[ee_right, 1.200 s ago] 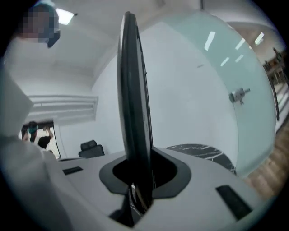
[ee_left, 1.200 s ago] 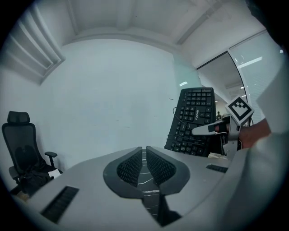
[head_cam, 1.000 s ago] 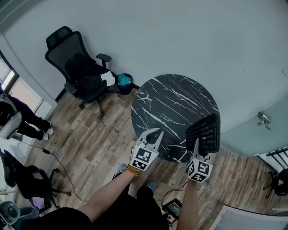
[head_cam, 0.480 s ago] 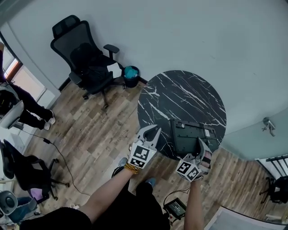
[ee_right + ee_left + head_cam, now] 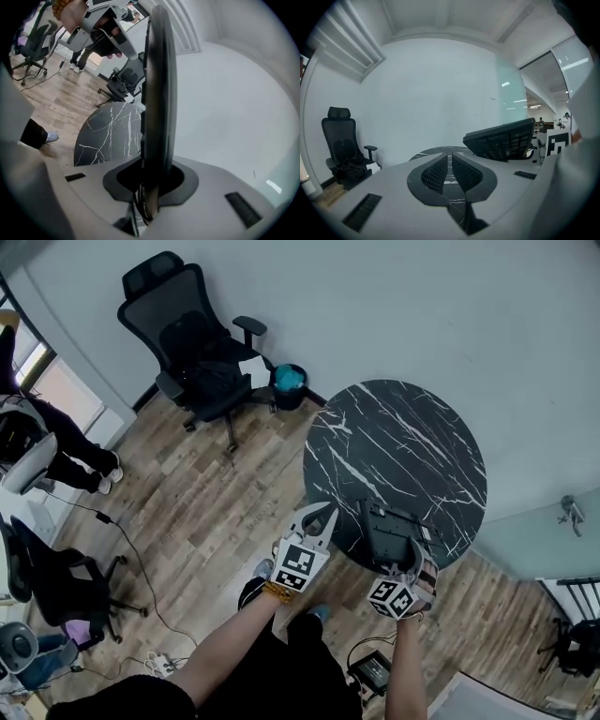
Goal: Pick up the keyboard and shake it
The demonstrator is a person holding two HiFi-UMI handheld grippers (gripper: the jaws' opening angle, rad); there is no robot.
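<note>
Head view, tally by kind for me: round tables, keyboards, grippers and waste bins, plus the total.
Round table: 1
Keyboard: 1
Grippers: 2, left gripper and right gripper
Waste bin: 1
Total: 5

You have soft, even room light and only faint shadows. Both gripper views bow and blacken at the corners; the keyboard [image 5: 158, 93] looms blurred.

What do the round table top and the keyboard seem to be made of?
Table top: looks like black marble or a marble-print laminate; white veins cross a dark, smooth surface.
Keyboard: probably matte black plastic; its moulded underside shows no shine.
</note>
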